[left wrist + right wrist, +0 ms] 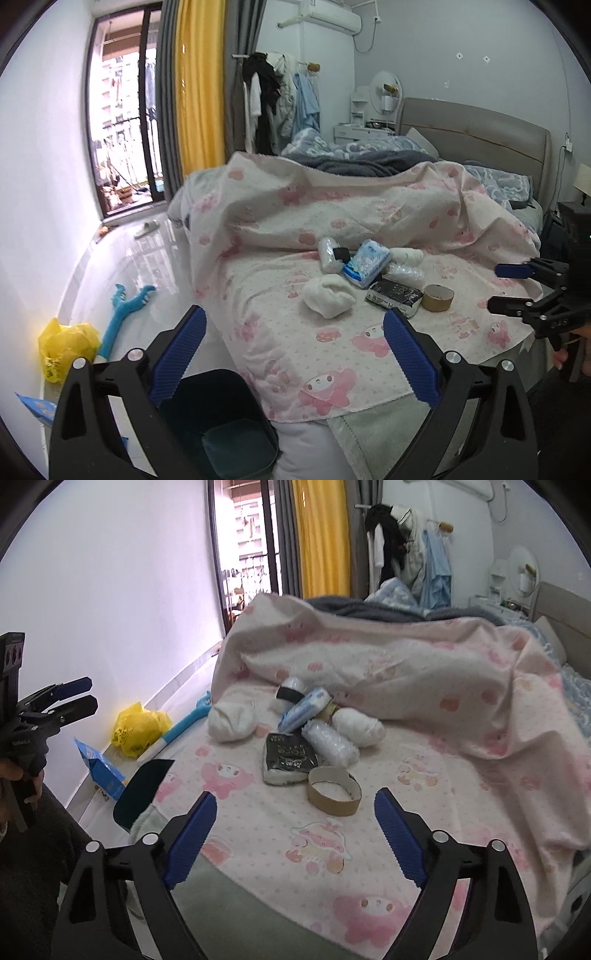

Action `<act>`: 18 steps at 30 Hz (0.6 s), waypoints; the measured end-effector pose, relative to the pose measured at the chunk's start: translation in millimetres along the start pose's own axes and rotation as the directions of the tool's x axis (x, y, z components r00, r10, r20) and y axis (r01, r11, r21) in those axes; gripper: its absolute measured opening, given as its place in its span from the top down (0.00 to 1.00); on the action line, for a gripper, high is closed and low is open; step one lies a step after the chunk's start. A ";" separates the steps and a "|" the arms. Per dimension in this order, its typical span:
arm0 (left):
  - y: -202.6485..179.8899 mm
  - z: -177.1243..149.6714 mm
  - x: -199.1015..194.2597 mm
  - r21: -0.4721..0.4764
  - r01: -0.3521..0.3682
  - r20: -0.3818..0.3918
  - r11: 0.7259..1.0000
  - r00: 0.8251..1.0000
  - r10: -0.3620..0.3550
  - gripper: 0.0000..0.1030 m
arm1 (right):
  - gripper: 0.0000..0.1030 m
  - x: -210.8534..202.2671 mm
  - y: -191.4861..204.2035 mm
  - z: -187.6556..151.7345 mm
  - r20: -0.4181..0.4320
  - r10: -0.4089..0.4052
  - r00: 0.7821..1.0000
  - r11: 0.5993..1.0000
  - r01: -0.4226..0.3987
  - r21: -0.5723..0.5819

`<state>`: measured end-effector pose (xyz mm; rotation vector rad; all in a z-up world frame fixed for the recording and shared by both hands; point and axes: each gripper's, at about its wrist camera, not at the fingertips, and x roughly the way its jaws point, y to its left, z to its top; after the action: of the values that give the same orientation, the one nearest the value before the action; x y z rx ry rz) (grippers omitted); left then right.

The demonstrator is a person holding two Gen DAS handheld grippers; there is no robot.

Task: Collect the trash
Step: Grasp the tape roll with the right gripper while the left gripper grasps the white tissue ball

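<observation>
Both tongs stand wide with nothing between them: left tongs [293,349] at lower centre of the left view, right tongs [295,836] at lower centre of the right view. The trash pile [295,727] lies mid-frame on the bed [424,812], the cardboard ring [334,791] nearest (bare sheet around it). A dark bin [221,424] sits just beside the bed's foot edge, bottom of frame.

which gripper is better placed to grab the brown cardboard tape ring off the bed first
Right. The right gripper, open and empty, faces the brown cardboard tape ring directly. The left gripper is also open but sits over the dark bin.
</observation>
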<state>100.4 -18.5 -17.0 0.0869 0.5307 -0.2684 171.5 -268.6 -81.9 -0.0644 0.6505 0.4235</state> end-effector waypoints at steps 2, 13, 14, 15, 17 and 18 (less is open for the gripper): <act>1.2 -0.6 11.4 -0.003 0.017 -0.015 1.000 1.000 -0.017 0.06 | 0.21 11.7 -5.6 0.6 -0.021 0.014 1.000 1.000 -0.014 -0.009; 2.5 6.0 68.8 0.020 0.089 -0.086 0.996 0.992 -0.087 0.12 | 0.27 67.1 -34.0 2.7 -0.100 0.076 0.992 0.996 -0.080 -0.034; 2.1 7.0 74.1 0.020 0.101 -0.092 0.995 0.991 -0.099 0.12 | 0.27 71.1 -35.9 3.0 -0.106 0.081 0.991 0.996 -0.085 -0.037; 1.5 7.6 78.0 0.020 0.111 -0.096 0.994 0.989 -0.108 0.13 | 0.27 73.8 -37.2 3.1 -0.110 0.085 0.990 0.995 -0.090 -0.038; -1.2 8.5 88.2 0.026 0.129 -0.108 0.991 0.986 -0.126 0.13 | 0.28 80.7 -41.2 3.5 -0.122 0.094 0.988 0.994 -0.100 -0.043; -2.6 8.5 92.4 0.027 0.136 -0.114 0.990 0.985 -0.132 0.13 | 0.29 83.1 -42.9 3.4 -0.127 0.097 0.987 0.994 -0.104 -0.044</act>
<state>180.4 -43.6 -57.0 0.1008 0.6451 -0.4064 250.0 -277.0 -132.1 -0.1069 0.7680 0.5363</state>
